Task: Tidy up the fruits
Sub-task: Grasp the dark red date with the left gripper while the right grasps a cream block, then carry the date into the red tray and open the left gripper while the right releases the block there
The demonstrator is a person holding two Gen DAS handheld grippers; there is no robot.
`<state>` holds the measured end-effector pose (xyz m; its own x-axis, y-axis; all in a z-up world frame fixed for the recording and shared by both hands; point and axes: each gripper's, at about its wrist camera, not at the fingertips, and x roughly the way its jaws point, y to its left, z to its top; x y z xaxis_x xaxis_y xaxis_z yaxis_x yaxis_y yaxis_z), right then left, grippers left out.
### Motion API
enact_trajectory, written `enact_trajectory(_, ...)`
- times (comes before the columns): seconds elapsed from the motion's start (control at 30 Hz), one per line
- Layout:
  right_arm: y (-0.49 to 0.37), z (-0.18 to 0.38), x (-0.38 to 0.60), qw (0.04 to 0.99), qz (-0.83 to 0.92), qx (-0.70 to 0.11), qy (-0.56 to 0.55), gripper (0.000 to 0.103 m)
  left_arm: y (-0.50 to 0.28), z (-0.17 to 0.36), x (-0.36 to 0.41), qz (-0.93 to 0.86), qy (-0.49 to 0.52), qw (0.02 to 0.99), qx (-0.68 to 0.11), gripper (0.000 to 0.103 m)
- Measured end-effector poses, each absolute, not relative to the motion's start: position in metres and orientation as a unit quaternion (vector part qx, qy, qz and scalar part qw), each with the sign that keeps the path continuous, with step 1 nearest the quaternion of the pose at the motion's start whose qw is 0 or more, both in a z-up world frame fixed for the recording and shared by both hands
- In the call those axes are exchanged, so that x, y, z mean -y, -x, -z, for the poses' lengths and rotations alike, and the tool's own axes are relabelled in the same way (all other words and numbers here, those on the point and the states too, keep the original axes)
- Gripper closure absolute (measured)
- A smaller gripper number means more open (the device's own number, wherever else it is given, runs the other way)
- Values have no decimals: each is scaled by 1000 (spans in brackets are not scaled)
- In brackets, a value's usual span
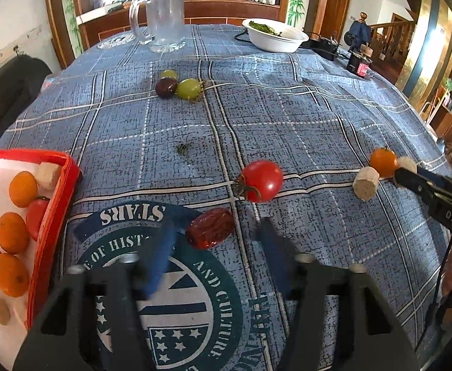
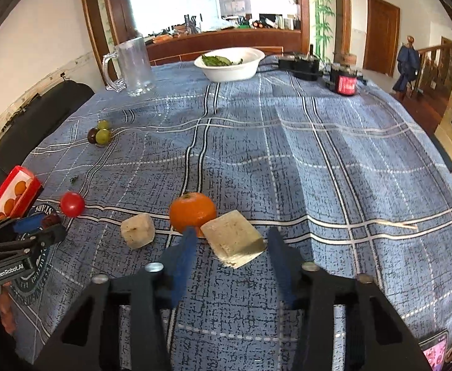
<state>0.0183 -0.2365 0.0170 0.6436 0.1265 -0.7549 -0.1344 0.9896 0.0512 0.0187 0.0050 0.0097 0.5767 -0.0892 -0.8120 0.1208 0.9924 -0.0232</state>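
Note:
My left gripper [image 1: 215, 232] is open just above the cloth, with a red date [image 1: 210, 228] between its fingers and a red tomato [image 1: 261, 180] just beyond. A red tray [image 1: 54, 204] at the left holds several orange fruits, tomatoes and corks. My right gripper [image 2: 230, 241] is open around a cork [image 2: 232, 242], with an orange fruit [image 2: 192, 212] just beyond its left finger. A second cork [image 2: 137, 230] lies to the left. Grapes [image 1: 178, 86] sit farther back.
A glass mug [image 1: 161, 18] and a white bowl of greens [image 1: 275, 34] stand at the table's far side. A dark jar [image 2: 345, 77] and black device [image 2: 300, 65] stand at the far right. A green stem scrap [image 1: 182, 147] lies mid-table.

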Motion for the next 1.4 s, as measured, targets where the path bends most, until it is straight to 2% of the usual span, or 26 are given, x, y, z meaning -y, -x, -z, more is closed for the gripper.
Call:
enact_trajectory(0.1, -18, -17, 236, 908, -71, -412, 9, 61, -16, -11, -5, 68, -10, 887, -457, 78)
enact_trajectory(0.5, 3, -34, 243, 911, -97, -397, -51, 62, 0, -18, 0, 91, -5, 888, -451, 78)
enact_trajectory(1.4, 44, -62, 139, 898, -201, -392, -10, 62, 53, -66, -74, 48, 35, 918, -392, 78)
